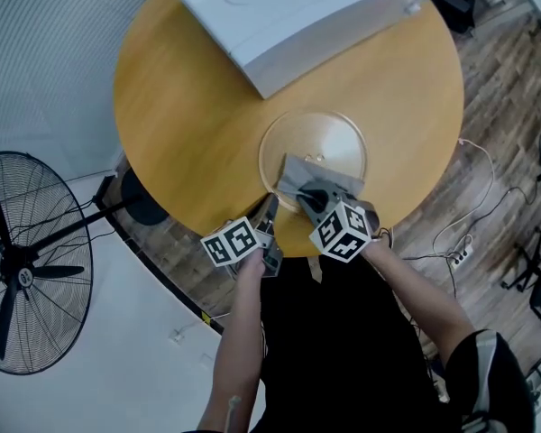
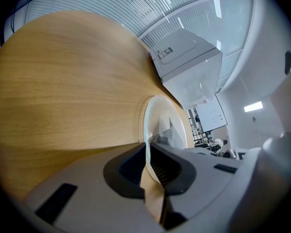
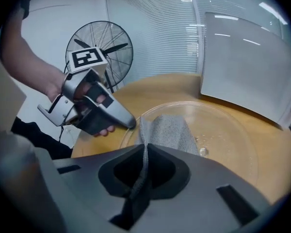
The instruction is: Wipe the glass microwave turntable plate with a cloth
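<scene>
Saw round wooden table (image 1: 180,106) bearing white microwave (image 1: 298,16) and, near the front edge, glass turntable plate (image 1: 314,114). Found grey cloth (image 1: 298,177) on plate's near part, pinched in right gripper (image 1: 317,197); left gripper (image 1: 272,204) clamped on plate's rim. Judged wanted: steady rim hold, cloth pressed flat, overlapping sweeps

Both forearms reach in from 6 o'clock in the head view, the left forearm (image 1: 239,350) nearly straight up and the right forearm (image 1: 424,296) from 5 o'clock. The left hand (image 1: 251,264) aims the left gripper (image 1: 272,204) toward 1 o'clock and tilted down, its jaws closed on the rim of the glass plate (image 2: 148,115). Just beside it at 3 o'clock, the right gripper (image 1: 308,197) aims toward 11 o'clock and downward, its jaws pinched on the grey cloth (image 3: 169,130). Their marker cubes are near each other but not touching.
</scene>
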The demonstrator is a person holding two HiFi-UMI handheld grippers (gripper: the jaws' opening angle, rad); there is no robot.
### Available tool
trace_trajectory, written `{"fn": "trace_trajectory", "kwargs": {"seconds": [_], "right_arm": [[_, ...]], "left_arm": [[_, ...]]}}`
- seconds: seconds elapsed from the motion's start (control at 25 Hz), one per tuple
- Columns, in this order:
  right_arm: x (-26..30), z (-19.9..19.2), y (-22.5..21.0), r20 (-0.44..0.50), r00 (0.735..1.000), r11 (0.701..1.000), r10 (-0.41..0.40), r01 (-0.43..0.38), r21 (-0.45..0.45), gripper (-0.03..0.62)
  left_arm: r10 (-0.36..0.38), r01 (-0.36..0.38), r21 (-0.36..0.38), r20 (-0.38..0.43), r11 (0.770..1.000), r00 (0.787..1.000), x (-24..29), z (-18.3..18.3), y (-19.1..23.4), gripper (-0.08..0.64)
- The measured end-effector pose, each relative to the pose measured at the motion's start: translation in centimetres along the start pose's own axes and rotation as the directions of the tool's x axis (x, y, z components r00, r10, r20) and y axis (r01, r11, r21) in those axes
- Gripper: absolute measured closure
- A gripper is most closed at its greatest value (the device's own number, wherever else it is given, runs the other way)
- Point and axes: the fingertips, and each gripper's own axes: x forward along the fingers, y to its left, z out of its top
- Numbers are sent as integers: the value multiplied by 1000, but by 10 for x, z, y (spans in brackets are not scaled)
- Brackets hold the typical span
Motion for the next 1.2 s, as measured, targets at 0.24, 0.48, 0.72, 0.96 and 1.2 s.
{"fn": "trace_trajectory", "kwargs": {"seconds": [0.24, 0.48, 0.72, 0.96, 1.2], "right_arm": [[-6, -16, 20, -47, 993, 994, 106, -107, -5, 566], [-21, -24, -31, -47, 998, 999, 51, -52, -7, 566], [-39, -25, -111, -35, 994, 993, -102, 104, 57, 567], [-50, -30, -142, -62, 975, 976, -212, 215, 34, 566], [-51, -38, -112, -70, 975, 970, -212, 219, 104, 566]], "left_arm": [[4, -4, 4, 1, 1000, 1000, 1, 0, 0, 535], [3, -3, 3, 0, 1000, 1000, 0, 0, 0, 535], [8, -8, 9, 3, 1000, 1000, 0, 1, 0, 535], [10, -10, 12, 5, 1000, 1000, 0, 1, -1, 535], [5, -5, 0, 2, 1000, 1000, -2, 0, 1, 535]]}}
